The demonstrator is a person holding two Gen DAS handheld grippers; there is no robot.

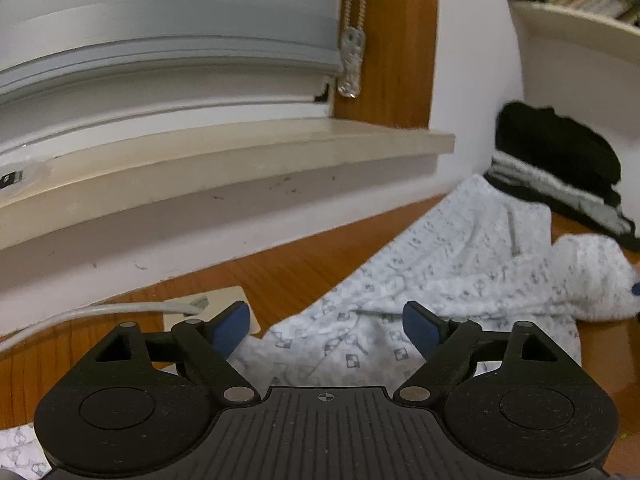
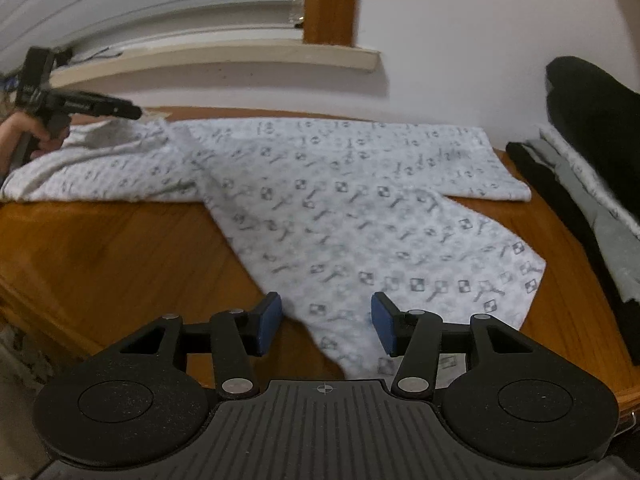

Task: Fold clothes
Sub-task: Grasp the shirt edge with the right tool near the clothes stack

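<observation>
A white garment with a grey printed pattern (image 2: 340, 208) lies spread on the wooden table (image 2: 100, 248); it also shows in the left wrist view (image 1: 440, 280), crumpled at its far end. My right gripper (image 2: 326, 324) is open, its blue pads on either side of the garment's near corner, just above it. My left gripper (image 1: 326, 330) is open and empty above the garment's other end. The left gripper also shows in the right wrist view (image 2: 132, 113), held by a hand at the far left.
A stack of folded dark and grey clothes (image 2: 592, 168) sits at the table's right, also in the left wrist view (image 1: 560, 168). A window sill (image 1: 224, 164) and white wall run behind the table. A white cable and plate (image 1: 200, 304) lie near the left gripper.
</observation>
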